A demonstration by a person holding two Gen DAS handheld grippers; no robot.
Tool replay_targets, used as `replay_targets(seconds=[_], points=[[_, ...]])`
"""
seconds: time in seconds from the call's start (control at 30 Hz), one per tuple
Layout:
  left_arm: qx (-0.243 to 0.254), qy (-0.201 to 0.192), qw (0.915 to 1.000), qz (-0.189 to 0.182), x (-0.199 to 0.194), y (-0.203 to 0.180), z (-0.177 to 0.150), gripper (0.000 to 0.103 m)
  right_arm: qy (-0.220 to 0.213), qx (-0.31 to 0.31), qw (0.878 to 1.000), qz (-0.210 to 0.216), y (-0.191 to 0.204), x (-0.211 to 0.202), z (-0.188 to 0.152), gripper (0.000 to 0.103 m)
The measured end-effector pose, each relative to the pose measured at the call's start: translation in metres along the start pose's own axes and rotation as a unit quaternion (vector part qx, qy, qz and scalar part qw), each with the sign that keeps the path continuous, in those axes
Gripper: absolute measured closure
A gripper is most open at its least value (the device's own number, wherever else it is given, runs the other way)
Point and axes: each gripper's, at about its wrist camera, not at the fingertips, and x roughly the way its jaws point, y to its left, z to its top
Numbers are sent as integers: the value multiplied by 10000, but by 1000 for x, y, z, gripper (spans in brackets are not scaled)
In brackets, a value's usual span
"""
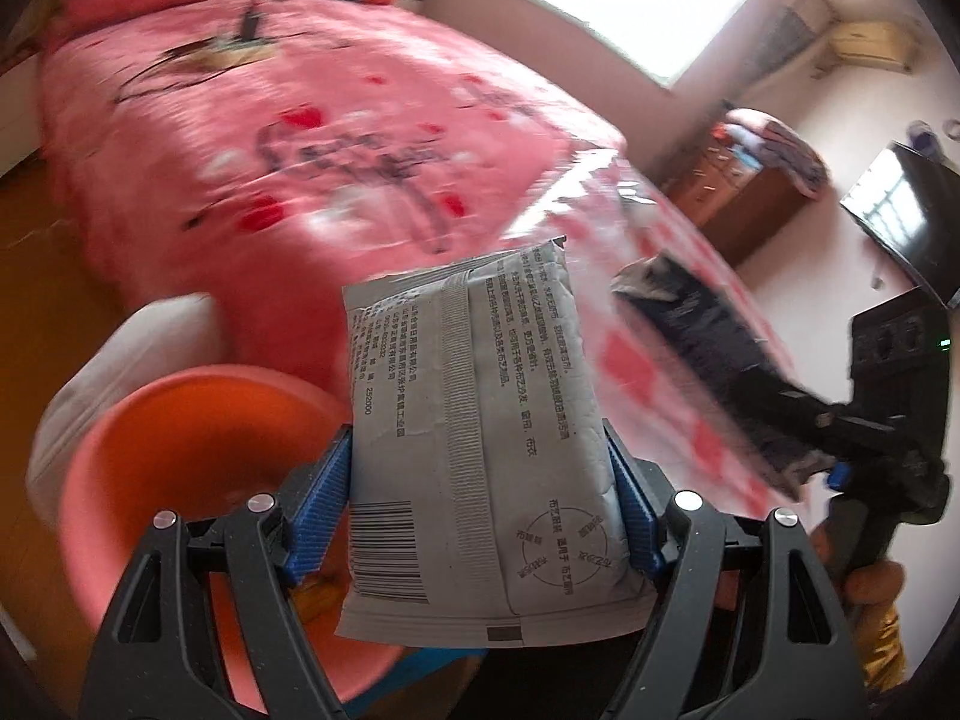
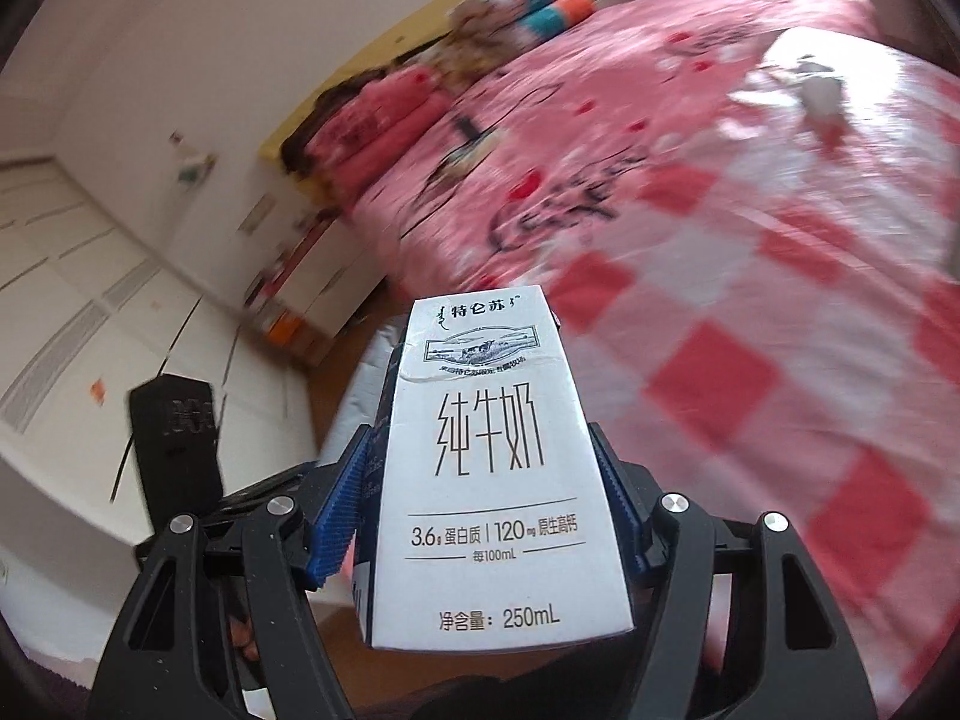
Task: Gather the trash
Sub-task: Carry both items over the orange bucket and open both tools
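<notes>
My left gripper point(image 1: 477, 444) is shut on a grey printed packet point(image 1: 480, 420) with a barcode, its blue pads point(image 1: 327, 492) pressing on both long sides. Just below and left of the packet is a round pink plastic bin point(image 1: 150, 468) with an orange inside. My right gripper point(image 2: 480, 438) is shut on a white 250 mL milk carton point(image 2: 492, 480), held upright between its blue pads point(image 2: 336, 510). In the left wrist view the same carton point(image 1: 708, 336) shows dark and blurred at the right, with a hand point(image 1: 870, 594) on the right gripper's handle. Both views are motion-blurred.
A bed with a pink cover point(image 1: 300, 150) and a red-and-white checked sheet point(image 2: 750, 360) fills the space ahead. Pillows point(image 2: 372, 126) lie at its head. A white bundle point(image 1: 120, 348) sits beside the bin. A wooden cabinet point(image 1: 738, 204) and dark screen point(image 1: 912, 222) stand at the right.
</notes>
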Motion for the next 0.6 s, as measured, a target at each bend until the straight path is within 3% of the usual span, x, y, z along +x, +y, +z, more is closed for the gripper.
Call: replay_targets(seconds=[0.4,0.47,0.6], points=[[-802,380,9913,972,2,93,-38,26,883,-291,9951,324,62,87,-16,33],[-894,486,9880,1161,6,103,-41,26,1075,-254,9936,247,63,101,-20,16],[-903,439,9862,1315,3,111,-43,26,1130,89,9930,325,47,105,-23,14]])
